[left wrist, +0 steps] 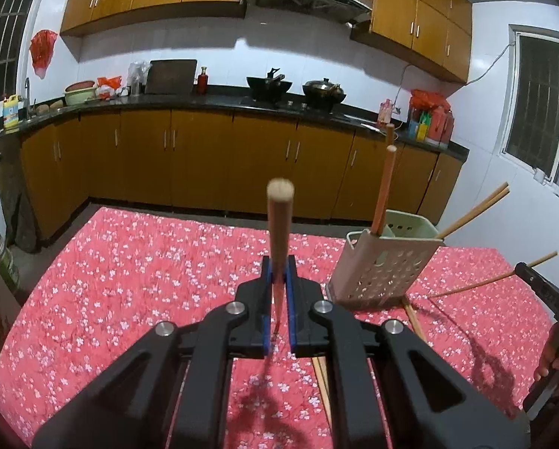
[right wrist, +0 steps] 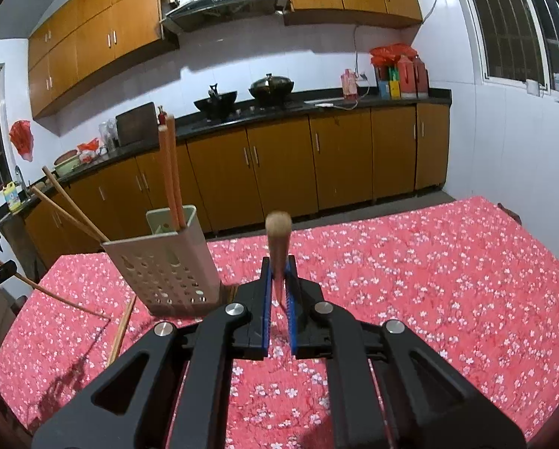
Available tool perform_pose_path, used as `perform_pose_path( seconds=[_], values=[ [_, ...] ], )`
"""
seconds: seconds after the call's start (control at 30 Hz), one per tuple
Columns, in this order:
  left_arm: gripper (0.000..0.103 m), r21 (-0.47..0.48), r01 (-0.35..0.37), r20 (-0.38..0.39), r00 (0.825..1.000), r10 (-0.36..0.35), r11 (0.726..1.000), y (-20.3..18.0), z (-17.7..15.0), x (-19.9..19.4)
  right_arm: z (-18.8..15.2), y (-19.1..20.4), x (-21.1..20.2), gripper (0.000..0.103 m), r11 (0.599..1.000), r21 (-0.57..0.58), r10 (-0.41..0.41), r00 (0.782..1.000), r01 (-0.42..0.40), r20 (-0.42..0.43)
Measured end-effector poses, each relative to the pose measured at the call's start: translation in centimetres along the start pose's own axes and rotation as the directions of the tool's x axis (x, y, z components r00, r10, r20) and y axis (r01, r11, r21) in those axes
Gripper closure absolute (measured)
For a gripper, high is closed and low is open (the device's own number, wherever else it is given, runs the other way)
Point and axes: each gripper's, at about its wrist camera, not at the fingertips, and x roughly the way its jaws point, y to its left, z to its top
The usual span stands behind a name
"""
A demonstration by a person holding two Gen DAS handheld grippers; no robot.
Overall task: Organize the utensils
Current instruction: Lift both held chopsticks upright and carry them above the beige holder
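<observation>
Between the blue pads of the left gripper [left wrist: 278,280] a wooden chopstick [left wrist: 279,224] is clamped, its long axis running forward and upward, blunt end away from the camera. Likewise, the right gripper [right wrist: 278,280] pinches another chopstick [right wrist: 278,247], pointing forward. Both grippers tilt slightly down over the floral tablecloth [left wrist: 129,280], near the perforated utensil holder [left wrist: 380,265] holding upright chopsticks.

R gripper [right wrist: 278,280] low centre of frame, blue pads clamped on a wooden chopstick [right wrist: 278,239] pointing up toward the camera, blunt end blurred. Left of it, a perforated utensil holder [right wrist: 167,273] stands tilted on the red floral tablecloth [right wrist: 410,269]; two orange chopsticks [right wrist: 171,176] upright in it, two more leaning out toward upper left. Loose chopstick [right wrist: 120,331] on cloth at lower left.
</observation>
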Motion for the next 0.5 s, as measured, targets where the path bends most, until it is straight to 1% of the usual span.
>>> perform_pose_path(
  seconds=[0.2,0.27,0.4,0.5],
  values=[
    [0.095,0.007,0.006,0.013,1.000,-0.006,1.000,-0.2,0.3,-0.3,0.6,0.2,-0.5,0.095,1.000,-0.008,0.003,1.000,-0.002,0.017],
    [0.095,0.009,0.012,0.016,1.000,-0.012,1.000,-0.2,0.4,-0.6,1.0,0.3,-1.0,0.095,1.000,-0.007,0.014,0.999,-0.014,0.030],
    [0.095,0.026,0.049,0.037,0.998,-0.050,0.998,-1.0,1.2,-1.8,2.6,0.9,-2.6,0.095,0.997,-0.003,0.081,0.995,-0.081,0.062],
    [0.095,0.040,0.105,0.066,0.992,-0.108,0.994,-2.3,2.4,-3.1,4.1,1.9,-3.9,0.095,0.990,-0.008,0.144,0.985,-0.143,0.097]
  ],
)
